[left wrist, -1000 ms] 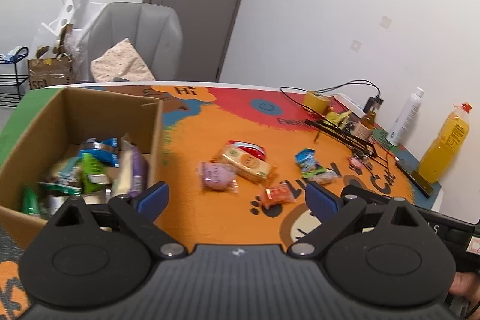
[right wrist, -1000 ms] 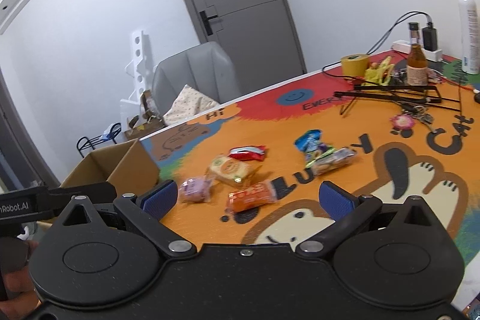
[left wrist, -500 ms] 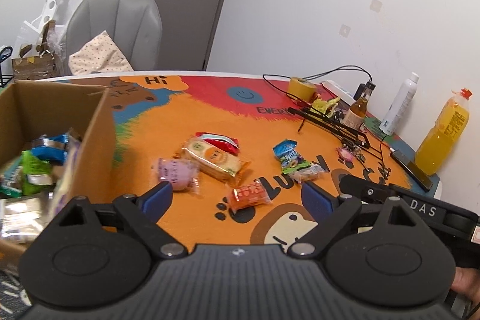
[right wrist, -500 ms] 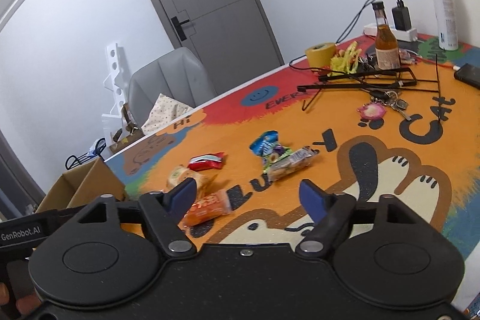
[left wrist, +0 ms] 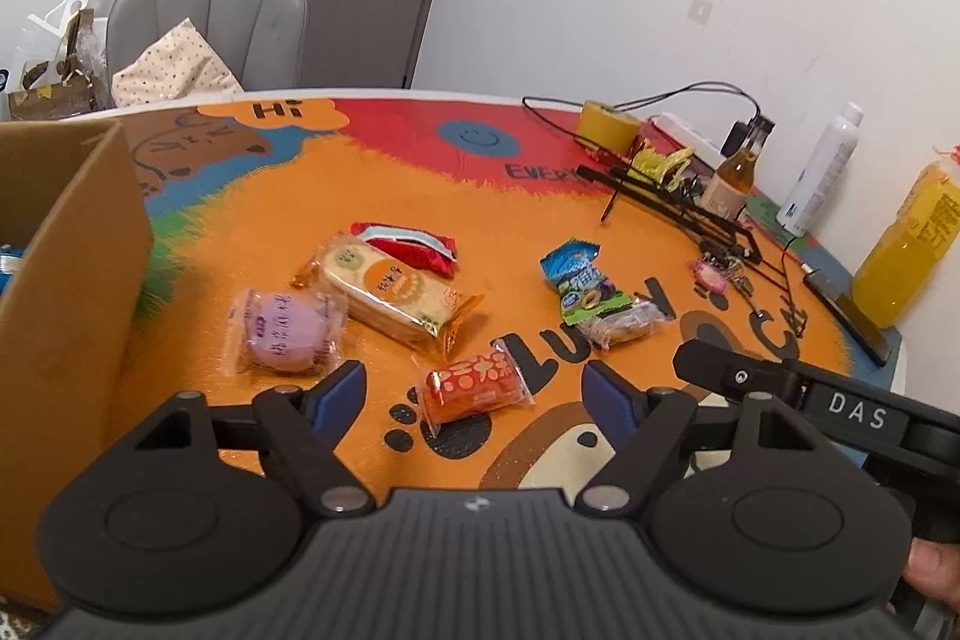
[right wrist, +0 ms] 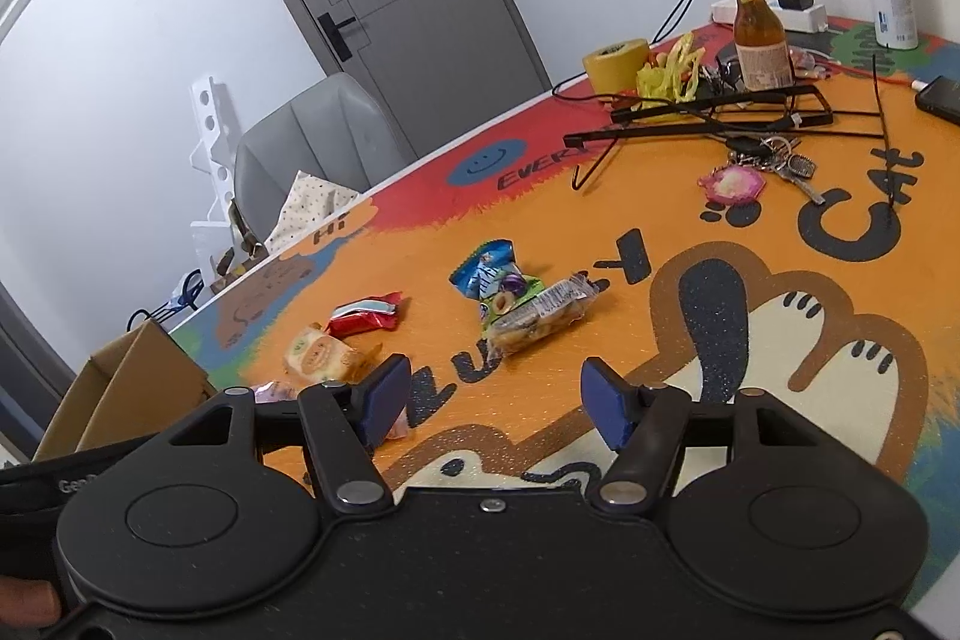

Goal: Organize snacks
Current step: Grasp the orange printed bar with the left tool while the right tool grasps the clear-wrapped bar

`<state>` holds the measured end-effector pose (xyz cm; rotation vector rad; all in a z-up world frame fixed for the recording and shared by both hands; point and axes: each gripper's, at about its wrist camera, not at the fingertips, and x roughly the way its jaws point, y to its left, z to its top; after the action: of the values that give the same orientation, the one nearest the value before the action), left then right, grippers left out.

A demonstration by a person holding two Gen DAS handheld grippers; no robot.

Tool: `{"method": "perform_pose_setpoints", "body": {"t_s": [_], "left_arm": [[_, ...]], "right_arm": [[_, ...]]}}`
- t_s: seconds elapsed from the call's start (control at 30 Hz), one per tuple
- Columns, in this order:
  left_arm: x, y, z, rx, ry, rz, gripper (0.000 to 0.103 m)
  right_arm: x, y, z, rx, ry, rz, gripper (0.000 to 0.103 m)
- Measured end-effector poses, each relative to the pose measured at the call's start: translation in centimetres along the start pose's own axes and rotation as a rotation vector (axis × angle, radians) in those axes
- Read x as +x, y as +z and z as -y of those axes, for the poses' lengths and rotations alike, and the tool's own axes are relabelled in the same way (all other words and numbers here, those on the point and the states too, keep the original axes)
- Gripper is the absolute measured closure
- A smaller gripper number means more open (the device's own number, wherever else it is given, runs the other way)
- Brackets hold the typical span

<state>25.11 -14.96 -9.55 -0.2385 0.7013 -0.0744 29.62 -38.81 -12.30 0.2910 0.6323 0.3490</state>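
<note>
Left gripper (left wrist: 474, 391): jaws closing, nothing gripped — the orange packet (left wrist: 475, 385) lies on the mat (left wrist: 456, 196) between its fingers. Right gripper (right wrist: 495, 394): jaws closing, empty — the nut bar (right wrist: 540, 319) lies just ahead. Cardboard box (left wrist: 78, 280) stands at left.

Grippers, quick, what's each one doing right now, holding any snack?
Left gripper: open, jaws closing, holding nothing; the orange snack packet lies just ahead.
Right gripper: open, jaws closing, holding nothing.
</note>
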Motion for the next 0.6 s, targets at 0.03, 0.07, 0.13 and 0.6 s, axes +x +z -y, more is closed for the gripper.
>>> {"method": "perform_pose_setpoints", "body": {"t_s": [0.03, 0.07, 0.13, 0.6], "left_arm": [[0.3, 0.0, 0.0, 0.002, 0.002, -0.004, 0.025], [0.8, 0.0, 0.0, 0.005, 0.005, -0.009, 0.026], [1.4, 0.0, 0.1, 0.013, 0.007, -0.017, 0.027], [4.7, -0.6, 0.0, 0.091, 0.064, -0.061, 0.043]], "right_arm": [[0.3, 0.0, 0.1, 0.001, 0.001, -0.004, 0.04], [0.5, 0.1, 0.3, 0.003, 0.003, -0.008, 0.041], [1.0, 0.2, 0.4, 0.006, 0.009, -0.017, 0.043], [3.7, 0.5, 0.5, 0.022, 0.03, -0.048, 0.043]]}}
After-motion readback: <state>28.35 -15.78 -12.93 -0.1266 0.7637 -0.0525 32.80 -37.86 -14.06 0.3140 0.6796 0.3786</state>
